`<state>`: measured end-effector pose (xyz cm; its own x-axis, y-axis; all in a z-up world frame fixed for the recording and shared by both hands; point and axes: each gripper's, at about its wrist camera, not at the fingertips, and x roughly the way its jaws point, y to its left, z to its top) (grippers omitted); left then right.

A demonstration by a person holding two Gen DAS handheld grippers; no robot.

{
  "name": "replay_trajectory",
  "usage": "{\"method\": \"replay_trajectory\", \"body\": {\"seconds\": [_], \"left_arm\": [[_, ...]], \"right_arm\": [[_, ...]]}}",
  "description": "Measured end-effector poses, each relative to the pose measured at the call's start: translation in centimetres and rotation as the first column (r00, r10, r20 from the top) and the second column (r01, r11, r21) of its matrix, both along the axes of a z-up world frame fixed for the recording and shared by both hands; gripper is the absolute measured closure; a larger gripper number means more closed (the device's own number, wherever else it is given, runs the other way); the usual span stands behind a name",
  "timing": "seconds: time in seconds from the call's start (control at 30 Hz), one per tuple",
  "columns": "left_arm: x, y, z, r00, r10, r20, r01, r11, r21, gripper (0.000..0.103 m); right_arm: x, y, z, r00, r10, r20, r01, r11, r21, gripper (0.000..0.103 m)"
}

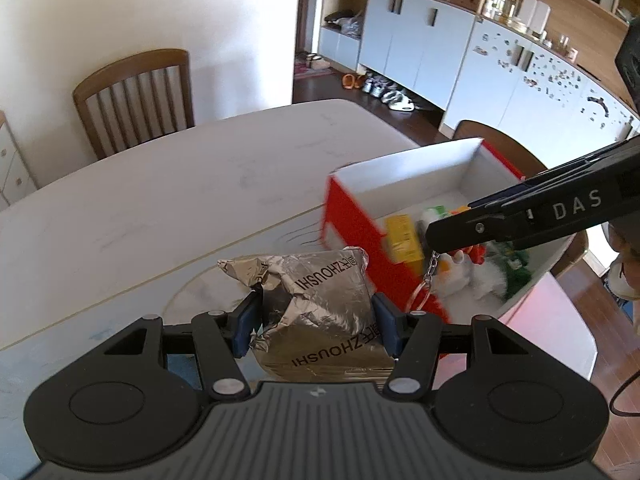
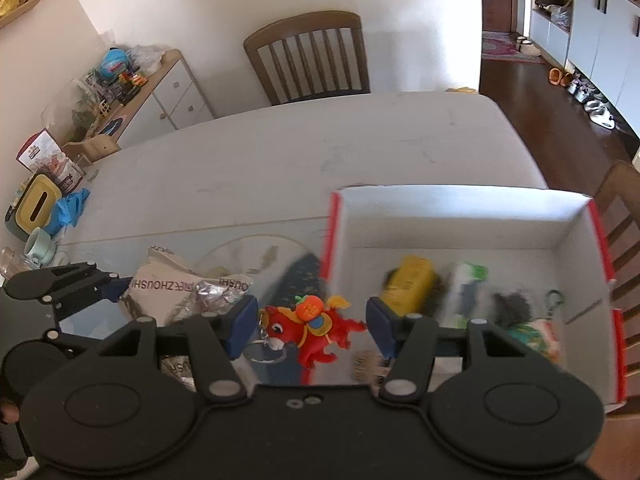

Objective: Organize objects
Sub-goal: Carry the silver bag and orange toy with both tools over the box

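My left gripper [image 1: 316, 320] is shut on a crumpled silver foil bag [image 1: 320, 304] printed "ZHOUSHI", held over the white table [image 1: 160, 200]; the bag also shows in the right wrist view [image 2: 180, 288]. The red box with a white inside [image 1: 352, 216] stands to its right and holds a yellow packet [image 1: 402, 238], a green-white pack and other small items. My right gripper [image 2: 312, 320] is open; a red horse keychain toy [image 2: 312, 326] sits between its fingers at the box's left wall [image 2: 334, 240], its key ring hanging. Whether the pads touch the toy I cannot tell.
A wooden chair [image 2: 308, 60] stands at the table's far side, another [image 2: 624, 216] beyond the box. A yellow tissue box [image 2: 38, 204], blue cloth and mug [image 2: 38, 246] sit at the table's left end. A dark patterned item [image 2: 300, 280] lies beside the box.
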<state>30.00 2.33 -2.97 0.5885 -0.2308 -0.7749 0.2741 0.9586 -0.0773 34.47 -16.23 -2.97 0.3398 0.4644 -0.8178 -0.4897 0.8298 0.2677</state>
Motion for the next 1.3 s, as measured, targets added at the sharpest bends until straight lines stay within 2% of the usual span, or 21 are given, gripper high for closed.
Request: {"method": "replay_trajectory", "body": {"seconds": [0.4,0.67,0.8,1.03,1.3], "left_arm": [[0.9,-8.4,-0.1,0.999,-0.038,-0.005,0.038,0.999,0.006,0.044],[3.1,-13.4,-1.4,0.998,-0.055,-0.019,0.056,0.998,0.021,0.044],[4.5,-14.9,-2.4,0.999,-0.032,-0.032,0.033,0.999,0.036,0.044],[7.0,-16.1,-4.4,0.998,0.016,-0.059,-0.012,0.997,0.071,0.044],[8.2,-17.6,-6.2,0.997,0.01,-0.078,-0.002,0.995,0.101,0.044]], "right_arm": [[2.3,-8.6,-0.8,0.998,-0.058,0.022,0.058,0.998,-0.028,0.045],[3.4,-12.7,-2.5,0.999,-0.042,0.017,0.043,0.997,-0.072,0.044],[3.3,-13.1,-3.4,1.0,0.002,0.004,-0.002,0.996,-0.091,0.044],[1.9,-11.3,-5.1,0.99,0.141,0.013,-0.137,0.977,-0.163,0.044],[2.6,-10.6,-7.7,0.988,0.155,-0.026,-0.157,0.966,-0.206,0.044]]}}
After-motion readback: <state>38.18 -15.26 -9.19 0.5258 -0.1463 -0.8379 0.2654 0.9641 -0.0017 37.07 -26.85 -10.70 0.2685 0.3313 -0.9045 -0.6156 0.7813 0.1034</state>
